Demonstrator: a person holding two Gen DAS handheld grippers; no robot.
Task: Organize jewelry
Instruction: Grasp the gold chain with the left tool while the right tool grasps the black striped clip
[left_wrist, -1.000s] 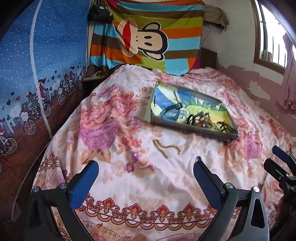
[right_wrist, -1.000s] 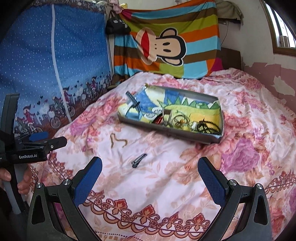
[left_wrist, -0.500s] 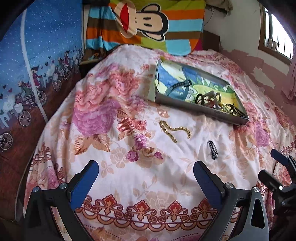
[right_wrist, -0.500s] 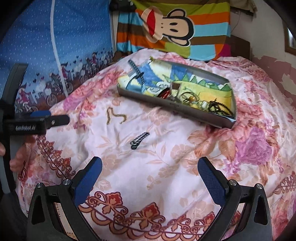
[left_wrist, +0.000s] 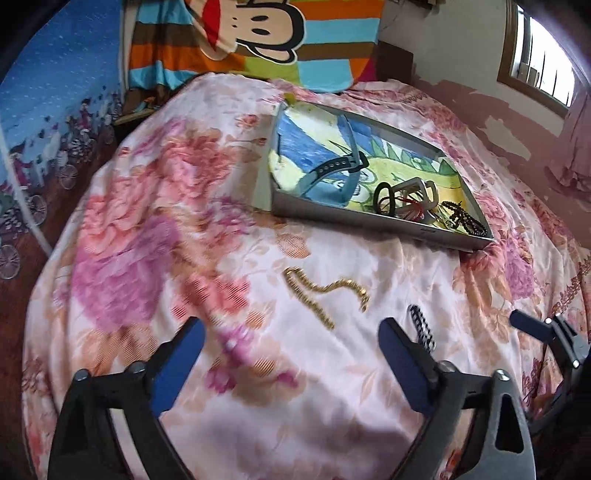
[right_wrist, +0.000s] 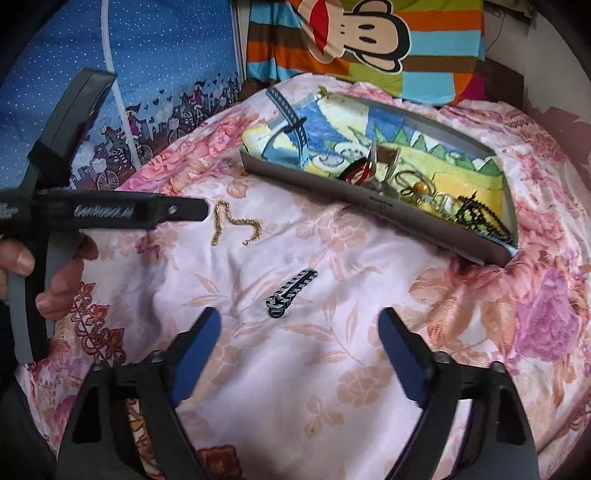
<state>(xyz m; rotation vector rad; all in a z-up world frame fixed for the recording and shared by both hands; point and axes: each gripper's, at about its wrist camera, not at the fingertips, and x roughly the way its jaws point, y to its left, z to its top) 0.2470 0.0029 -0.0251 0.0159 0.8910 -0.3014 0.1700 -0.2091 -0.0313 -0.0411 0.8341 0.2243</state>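
A gold chain (left_wrist: 325, 291) lies loose on the floral bedspread, just ahead of my open, empty left gripper (left_wrist: 291, 336). It also shows in the right wrist view (right_wrist: 234, 225). A black-and-silver bracelet (right_wrist: 291, 292) lies just ahead of my open, empty right gripper (right_wrist: 299, 328); in the left wrist view it (left_wrist: 421, 326) sits by my right finger. A grey tray (left_wrist: 354, 218) behind them holds a blue watch strap (left_wrist: 332, 170), rings and dark beads. The tray (right_wrist: 384, 205) lies beyond the bracelet.
The left gripper (right_wrist: 110, 212) and the hand holding it show at the left of the right wrist view. A striped monkey blanket (left_wrist: 255, 40) hangs at the bed's head. A blue curtain (right_wrist: 110, 74) borders the bed's left side, a window (left_wrist: 543, 59) the right.
Both grippers have moved forward and down toward the bedspread. The chain and the bracelet now lie close in front of the fingers. Both stay open.
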